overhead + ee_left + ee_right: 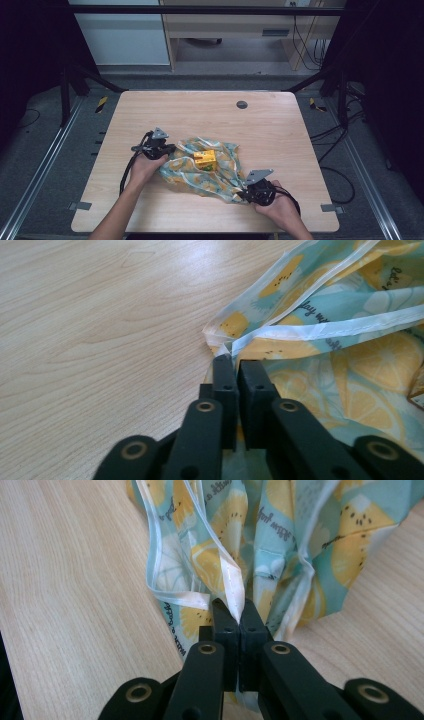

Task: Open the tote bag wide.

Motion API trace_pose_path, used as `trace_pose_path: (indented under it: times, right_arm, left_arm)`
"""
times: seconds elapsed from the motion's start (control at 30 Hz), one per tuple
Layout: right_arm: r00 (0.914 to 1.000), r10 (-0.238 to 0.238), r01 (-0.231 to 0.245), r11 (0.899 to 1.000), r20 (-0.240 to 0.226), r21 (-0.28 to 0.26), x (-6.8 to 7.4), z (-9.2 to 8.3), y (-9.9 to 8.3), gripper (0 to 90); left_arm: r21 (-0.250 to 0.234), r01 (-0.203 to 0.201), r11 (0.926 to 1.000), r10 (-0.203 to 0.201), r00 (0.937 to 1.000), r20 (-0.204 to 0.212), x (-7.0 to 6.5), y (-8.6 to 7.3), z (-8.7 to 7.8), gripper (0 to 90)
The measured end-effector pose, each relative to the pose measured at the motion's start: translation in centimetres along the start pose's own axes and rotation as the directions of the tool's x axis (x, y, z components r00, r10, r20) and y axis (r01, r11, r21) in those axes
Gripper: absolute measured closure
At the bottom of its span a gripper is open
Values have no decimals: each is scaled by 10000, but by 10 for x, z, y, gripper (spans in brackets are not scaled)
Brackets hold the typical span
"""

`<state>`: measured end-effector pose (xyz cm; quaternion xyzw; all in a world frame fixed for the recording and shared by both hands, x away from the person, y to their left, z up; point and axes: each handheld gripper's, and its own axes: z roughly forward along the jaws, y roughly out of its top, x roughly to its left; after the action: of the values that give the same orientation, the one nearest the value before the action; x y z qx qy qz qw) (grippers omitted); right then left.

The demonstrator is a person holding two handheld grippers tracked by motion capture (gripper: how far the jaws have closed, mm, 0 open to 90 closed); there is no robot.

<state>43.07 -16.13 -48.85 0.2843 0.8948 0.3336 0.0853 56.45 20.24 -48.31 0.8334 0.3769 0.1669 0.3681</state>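
A teal cloth with a yellow lemon print (220,172) lies crumpled in the middle of the wooden table (270,130). A yellow toy block (205,159) sits on top of it. My left gripper (169,149) is at the cloth's left corner, shut on its white-hemmed edge (225,347); the left gripper view shows the jaws nearly together with fabric (320,355) between them. My right gripper (243,194) is at the cloth's near right corner, shut on a white hem strip (234,587), with the cloth (280,540) bunched up behind it.
A small round grey grommet (242,104) is set in the table toward the far edge. Bare wood surrounds the cloth on all sides. Black frame posts and cables (330,135) stand beside the table on the floor.
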Motion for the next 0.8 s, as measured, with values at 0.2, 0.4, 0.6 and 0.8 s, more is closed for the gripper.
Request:
trace_pose_path:
  times: [0.2,0.4,0.6,0.8]
  right_arm:
    - [9993,102,-70,9962,364,-874,0,-6,4,506]
    - [9967,87,78,9793,807,-2024,3,-29,17,159]
    - [9943,-43,362,9537,1068,-2986,1,-52,26,83]
    - [9815,759,-104,9377,1755,-3474,-14,-65,25,64]
  left_arm:
    - [-792,-442,9959,414,9984,-373,-11,7,-17,551]
    - [-1675,-328,9853,245,9984,-513,-20,17,-38,313]
    - [-2237,-352,9740,286,9991,-328,-29,28,-56,228]
    - [-2691,-404,9623,318,9988,-361,-36,36,-75,176]
